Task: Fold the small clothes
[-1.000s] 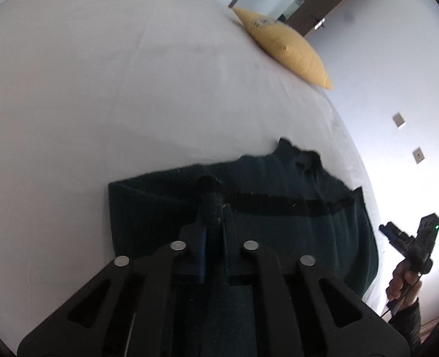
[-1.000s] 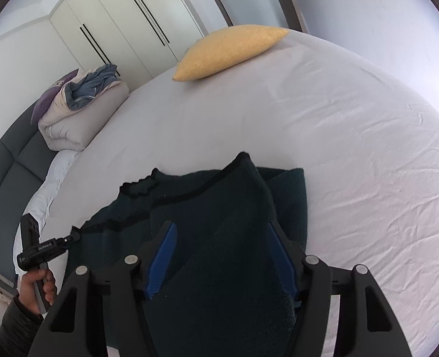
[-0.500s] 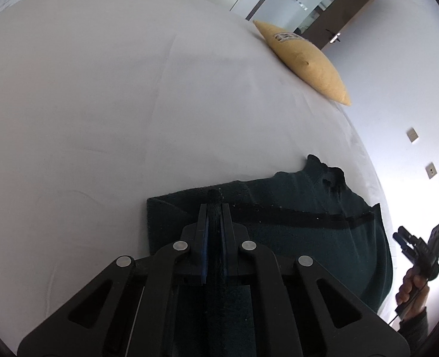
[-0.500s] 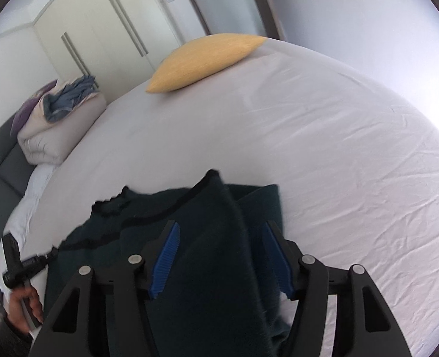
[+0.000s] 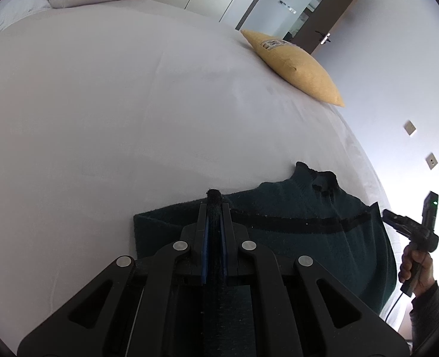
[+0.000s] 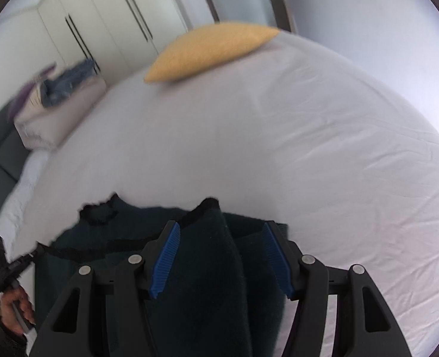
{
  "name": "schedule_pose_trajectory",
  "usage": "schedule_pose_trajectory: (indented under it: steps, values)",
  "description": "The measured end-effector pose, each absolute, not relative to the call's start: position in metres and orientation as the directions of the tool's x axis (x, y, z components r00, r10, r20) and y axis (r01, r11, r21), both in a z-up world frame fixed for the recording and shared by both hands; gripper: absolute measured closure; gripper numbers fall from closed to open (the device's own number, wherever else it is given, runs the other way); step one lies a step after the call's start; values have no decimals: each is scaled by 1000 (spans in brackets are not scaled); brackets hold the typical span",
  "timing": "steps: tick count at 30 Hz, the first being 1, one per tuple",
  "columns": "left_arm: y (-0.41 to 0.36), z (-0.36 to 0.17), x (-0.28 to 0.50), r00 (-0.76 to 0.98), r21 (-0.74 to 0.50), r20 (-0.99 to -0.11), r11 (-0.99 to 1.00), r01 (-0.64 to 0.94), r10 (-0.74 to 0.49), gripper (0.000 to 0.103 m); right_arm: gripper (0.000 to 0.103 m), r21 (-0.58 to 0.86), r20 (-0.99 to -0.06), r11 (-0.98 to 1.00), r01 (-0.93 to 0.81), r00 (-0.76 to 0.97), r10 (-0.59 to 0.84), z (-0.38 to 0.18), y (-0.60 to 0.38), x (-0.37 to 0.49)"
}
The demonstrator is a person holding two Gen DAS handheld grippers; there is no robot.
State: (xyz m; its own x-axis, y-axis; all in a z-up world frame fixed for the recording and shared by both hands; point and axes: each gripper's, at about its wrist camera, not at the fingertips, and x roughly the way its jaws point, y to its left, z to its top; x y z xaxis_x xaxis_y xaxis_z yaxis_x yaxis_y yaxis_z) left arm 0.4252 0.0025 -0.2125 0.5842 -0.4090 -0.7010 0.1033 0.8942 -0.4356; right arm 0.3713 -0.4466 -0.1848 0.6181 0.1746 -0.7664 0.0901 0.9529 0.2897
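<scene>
Left wrist view: left claw [image 5: 214, 223] clenched on dark green sweater [image 5: 302, 226] fold, body spreading rightward over bed [image 5: 130, 119] toward right claw [image 6: 219, 255]. Right wrist view: pads parted, straddling raised ridge without pressing, collar far left.

Grippers: left gripper [image 5: 214, 220] and right gripper [image 6: 219, 255], black linkage, silver screws, blue ribbed pads.
Sleeve [image 5: 427, 306]: grey, perhaps knitted.
</scene>
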Motion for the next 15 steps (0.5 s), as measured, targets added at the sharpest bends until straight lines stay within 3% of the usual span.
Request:
schedule_pose_trajectory:
  steps: [1,3,5,15]
  values:
    - [2,-212,425,585,-431,-702,896,106,-407,98,47,274,-779,958,80,603,172,-189,-442,375]
    - [4,-210,424,588,-426,-701,898,108,-403,98,94,222,-802,974,49,577,154,-194,-432,380]
    - [6,-207,423,597,-424,-697,900,105,-398,98,95,177,-802,983,48,586,116,-195,-427,379]
    - [23,-182,426,678,-437,-642,897,60,-358,98,96,280,-740,939,201,668,78,-186,-468,368]
